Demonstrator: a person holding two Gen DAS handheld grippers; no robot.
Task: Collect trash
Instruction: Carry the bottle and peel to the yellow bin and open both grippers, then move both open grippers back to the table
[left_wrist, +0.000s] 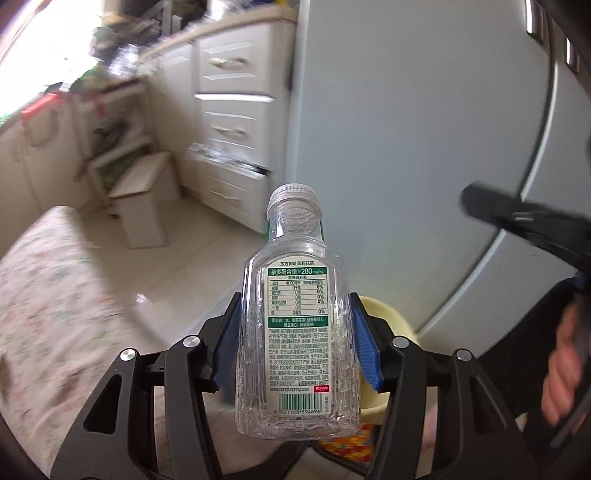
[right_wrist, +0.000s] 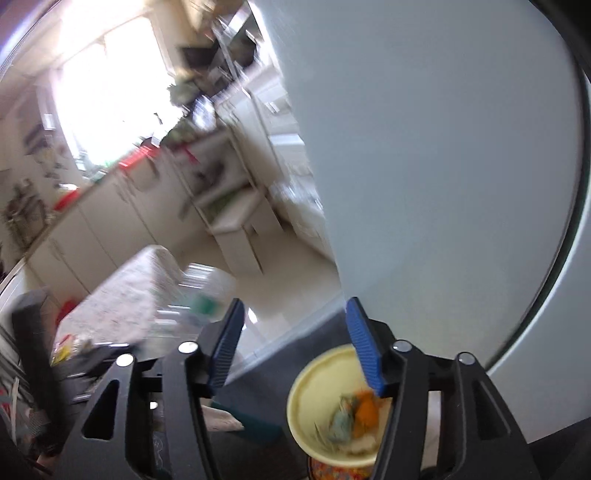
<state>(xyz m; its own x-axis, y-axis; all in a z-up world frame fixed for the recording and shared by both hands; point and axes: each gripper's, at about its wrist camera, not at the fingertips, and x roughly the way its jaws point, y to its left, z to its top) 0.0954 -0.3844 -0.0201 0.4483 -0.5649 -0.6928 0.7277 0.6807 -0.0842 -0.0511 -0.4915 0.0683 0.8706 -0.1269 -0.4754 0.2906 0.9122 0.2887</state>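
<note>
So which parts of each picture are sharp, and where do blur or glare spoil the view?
Left wrist view: the bottle held in the left gripper is sharp and its label readable; the cabinets are motion-blurred, and the window is blown out white. Right wrist view: nearly all is smeared, also the cup; only the right gripper is crisp, and window glare washes out the upper left.

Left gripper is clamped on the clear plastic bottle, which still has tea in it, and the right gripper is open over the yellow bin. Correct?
Not quite: the clear plastic bottle is empty, as the left wrist view shows. The left gripper does clamp it, and the right gripper is open over the yellow bin.
</note>
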